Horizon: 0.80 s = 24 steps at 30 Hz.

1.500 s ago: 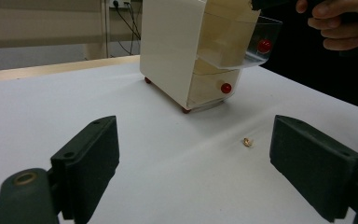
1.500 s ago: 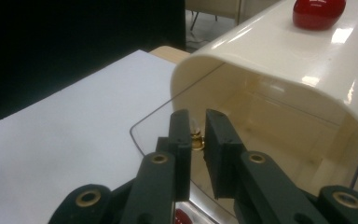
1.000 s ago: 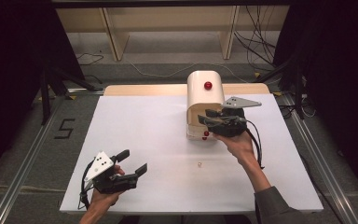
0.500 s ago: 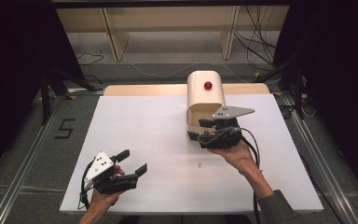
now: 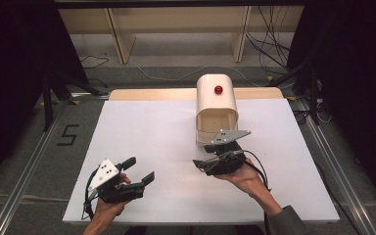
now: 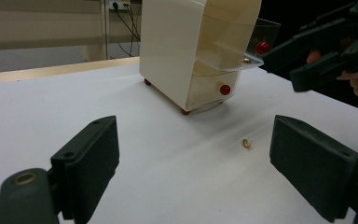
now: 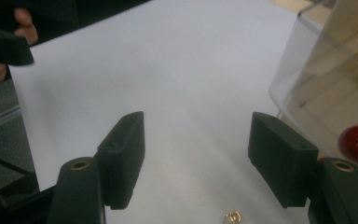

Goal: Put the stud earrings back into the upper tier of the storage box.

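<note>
On the white table (image 5: pixel 142 127) stands a cream, round-topped box (image 5: pixel 217 100) with a red knob (image 5: pixel 218 89) on its top; its clear flap (image 6: pixel 256 39) is lifted at the front and carries a red knob of its own, above a lower drawer with a red knob (image 6: pixel 224 89). A small gold piece (image 6: pixel 246 143) lies on the bare table in front of the box, apart from it. The right gripper (image 5: pixel 203 165), held in the person's right hand just before the box's open front, has just been opening its jaws; they stand wide with nothing between them, and the gold piece (image 7: pixel 233 217) lies on the table just below and between them, touching neither. The left gripper (image 5: pixel 138 171) rests near the table's near left edge, jaws spread and empty, well apart from the box, with the gold piece lying beyond it, toward its right jaw.
</note>
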### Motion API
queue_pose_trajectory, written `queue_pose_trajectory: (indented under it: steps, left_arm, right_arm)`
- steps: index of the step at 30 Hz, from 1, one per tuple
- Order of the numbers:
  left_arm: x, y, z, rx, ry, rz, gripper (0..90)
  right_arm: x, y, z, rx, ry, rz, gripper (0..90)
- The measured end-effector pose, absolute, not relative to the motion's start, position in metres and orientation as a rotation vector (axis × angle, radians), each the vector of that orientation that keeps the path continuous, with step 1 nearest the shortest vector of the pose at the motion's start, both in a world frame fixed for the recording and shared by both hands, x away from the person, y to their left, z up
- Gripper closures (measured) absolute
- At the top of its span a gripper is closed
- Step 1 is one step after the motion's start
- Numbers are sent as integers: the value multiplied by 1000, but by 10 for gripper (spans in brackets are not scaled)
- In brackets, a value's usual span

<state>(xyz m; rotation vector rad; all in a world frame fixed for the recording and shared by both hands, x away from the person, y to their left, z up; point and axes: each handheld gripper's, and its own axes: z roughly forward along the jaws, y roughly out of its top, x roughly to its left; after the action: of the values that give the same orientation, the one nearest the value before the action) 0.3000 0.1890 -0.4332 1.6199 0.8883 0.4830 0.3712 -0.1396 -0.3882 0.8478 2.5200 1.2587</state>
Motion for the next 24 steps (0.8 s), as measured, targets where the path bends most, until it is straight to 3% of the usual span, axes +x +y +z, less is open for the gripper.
queue_pose_trajectory:
  steps: [11,24]
  left_arm:
    - [300,189,-433,1620,888,482,152]
    - [300,189,-433,1619,887,481,152]
  right_arm:
    - [381,-139,-426,936,2564,1057,356]
    - [394,-141,-458,1019,2607,923,425]
